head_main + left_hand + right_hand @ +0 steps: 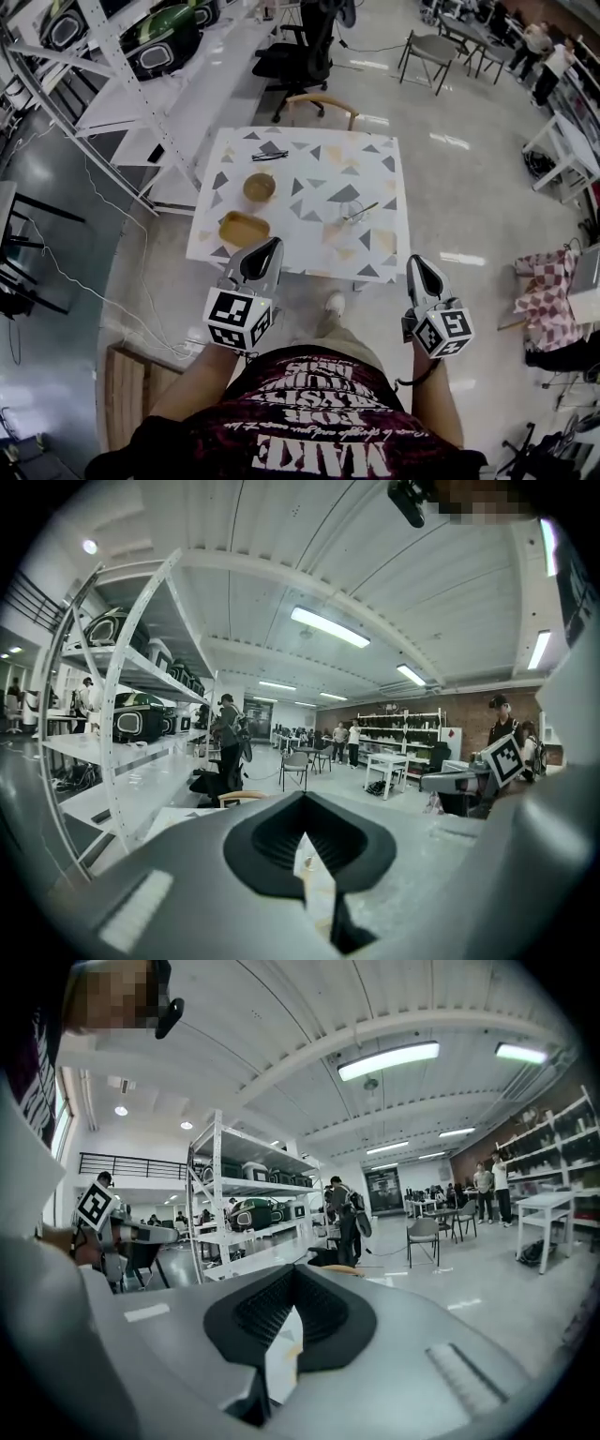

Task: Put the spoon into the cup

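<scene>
Both claws hover just short of the near edge of the worktop (302,242). Your left claw (274,246) is pinched together on nothing, and your right claw (414,262) is closed and empty too. The spoon (364,210) leans tilted in the clear cup (352,221) on the worktop's right half, well apart from both claws. A round bowl (260,187) and an oblong dish (244,228) sit to the left.

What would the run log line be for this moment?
left gripper: shut, empty | right gripper: shut, empty | both: near person's body | spoon: right side of table
</scene>
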The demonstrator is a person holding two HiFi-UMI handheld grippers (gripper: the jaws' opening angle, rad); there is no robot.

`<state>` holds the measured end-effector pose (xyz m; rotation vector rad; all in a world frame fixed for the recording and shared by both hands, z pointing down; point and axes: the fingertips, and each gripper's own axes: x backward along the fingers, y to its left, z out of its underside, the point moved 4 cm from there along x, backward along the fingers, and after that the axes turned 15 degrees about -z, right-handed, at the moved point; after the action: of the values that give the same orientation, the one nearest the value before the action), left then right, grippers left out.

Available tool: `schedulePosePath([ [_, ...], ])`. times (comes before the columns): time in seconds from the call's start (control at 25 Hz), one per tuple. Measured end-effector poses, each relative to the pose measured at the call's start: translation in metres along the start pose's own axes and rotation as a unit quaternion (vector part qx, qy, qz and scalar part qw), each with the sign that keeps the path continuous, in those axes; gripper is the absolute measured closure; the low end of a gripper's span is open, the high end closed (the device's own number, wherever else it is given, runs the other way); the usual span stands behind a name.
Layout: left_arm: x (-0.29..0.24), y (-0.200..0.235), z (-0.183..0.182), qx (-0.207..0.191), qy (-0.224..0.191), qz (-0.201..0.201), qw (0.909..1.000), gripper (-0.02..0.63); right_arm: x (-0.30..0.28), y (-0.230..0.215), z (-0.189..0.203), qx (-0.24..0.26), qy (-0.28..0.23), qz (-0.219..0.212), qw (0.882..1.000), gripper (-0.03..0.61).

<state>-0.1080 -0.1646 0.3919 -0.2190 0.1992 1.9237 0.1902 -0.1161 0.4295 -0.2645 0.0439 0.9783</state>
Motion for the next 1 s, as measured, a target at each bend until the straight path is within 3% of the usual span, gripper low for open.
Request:
schedulePosePath([
  [0.4,0.017,-0.009,0.0,0.003,-0.011,0.006,0.9999,0.612,0.031,0.044,-0.02,0.037,-0.007,-0.012,0.999,0.551],
  [1.0,0.019,-0.021,0.0,0.0,-0.009,0.011,0.9999,0.612,0.034,0.045,-0.018,0.032,-0.01,-0.02,0.999,0.551],
])
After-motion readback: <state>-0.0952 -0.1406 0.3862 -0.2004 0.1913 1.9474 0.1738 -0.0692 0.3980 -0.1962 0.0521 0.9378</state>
